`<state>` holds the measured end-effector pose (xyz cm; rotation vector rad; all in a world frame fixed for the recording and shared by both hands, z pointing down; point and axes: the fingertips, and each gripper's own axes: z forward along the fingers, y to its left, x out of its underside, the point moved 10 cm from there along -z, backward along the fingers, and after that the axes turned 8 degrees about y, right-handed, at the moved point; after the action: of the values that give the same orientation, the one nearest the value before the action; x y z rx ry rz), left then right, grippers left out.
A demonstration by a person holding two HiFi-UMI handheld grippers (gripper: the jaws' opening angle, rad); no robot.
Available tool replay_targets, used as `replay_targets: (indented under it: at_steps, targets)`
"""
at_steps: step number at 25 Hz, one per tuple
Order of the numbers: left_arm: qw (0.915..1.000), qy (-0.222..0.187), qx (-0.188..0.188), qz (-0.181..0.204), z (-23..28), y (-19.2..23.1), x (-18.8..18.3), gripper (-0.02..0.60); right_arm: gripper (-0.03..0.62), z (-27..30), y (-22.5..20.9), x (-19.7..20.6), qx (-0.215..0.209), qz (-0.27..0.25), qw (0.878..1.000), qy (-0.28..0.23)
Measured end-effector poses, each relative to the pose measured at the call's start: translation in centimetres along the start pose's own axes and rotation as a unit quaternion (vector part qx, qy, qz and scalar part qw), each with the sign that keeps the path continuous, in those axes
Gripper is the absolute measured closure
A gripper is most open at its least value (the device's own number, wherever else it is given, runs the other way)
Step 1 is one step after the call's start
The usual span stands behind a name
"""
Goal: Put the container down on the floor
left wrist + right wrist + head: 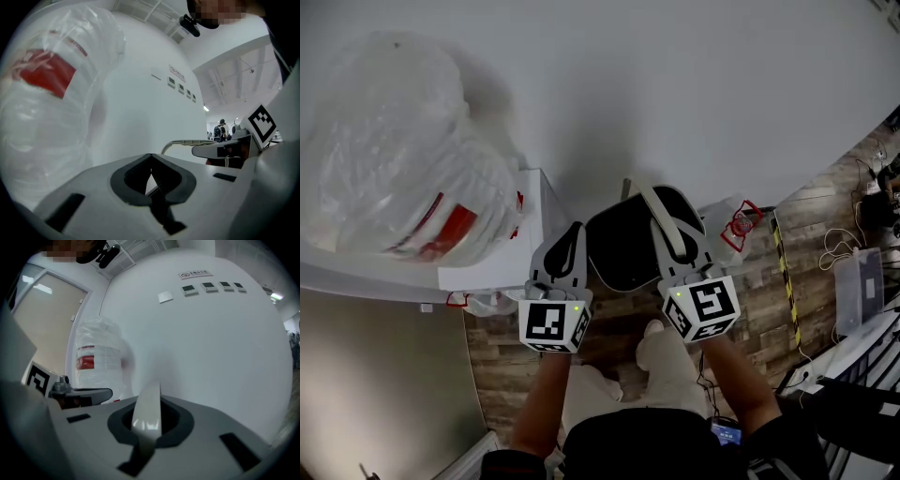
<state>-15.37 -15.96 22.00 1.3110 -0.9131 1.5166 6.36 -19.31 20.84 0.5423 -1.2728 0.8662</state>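
— Black container (pixel 623 248), pale handle (pixel 660 217) raised, pictured from the head view between two hand-held grippers at the foot of a white wall (pixel 675 84); which tool has it?

— Right gripper (pixel 675 246); its own view shows the jaws clenched on the flat off-white strip of the handle (pixel 147 416), which rises out of the grip toward the wall; the container hangs on that strip.

— And the left gripper (pixel 570 236)?

— Jaws pressed together with nothing between them, as the left gripper view shows; in the head view it sits just beside the container's left rim; whether it touches the rim cannot be told.

— Where does the container stand against the floor?

— Over the wood-pattern floor (pixel 759 281), close under the two grippers and ahead of the person's legs; the container's own body hides its base, so contact with the boards cannot be told.

— What surrounds it?

— To the left, a clear plastic-wrapped bundle (pixel 403 159) with a red label rests on a white ledge (pixel 502 262) against the wall; to the right, a smaller clear bag (pixel 736 225) with red print lies on the floor beside a yellow-and-black striped strip (pixel 786 281); the right gripper view adds a row of small wall panels (pixel 208 286) high on the wall.
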Motion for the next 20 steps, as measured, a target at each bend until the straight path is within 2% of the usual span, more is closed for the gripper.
replay_targets:
  at_steps: [10, 15, 20]
  targets:
    - [0.9998, 0.012, 0.013, -0.011, 2.6, 1.1, 7.9, 0.563, 0.566, 2.8, -0.5, 7.1, 0.016, -0.01, 1.0, -0.003]
    - [0.9991, 0.003, 0.035, -0.022, 3.6, 1.4, 11.8, 0.563, 0.566, 4.2, -1.0, 10.4, 0.024, -0.019, 0.999, -0.012]
    - [0.9987, 0.003, 0.05, -0.015, 4.8, 1.4, 15.7, 0.563, 0.566, 5.6, -1.5, 14.0, 0.03, -0.019, 0.999, -0.02]
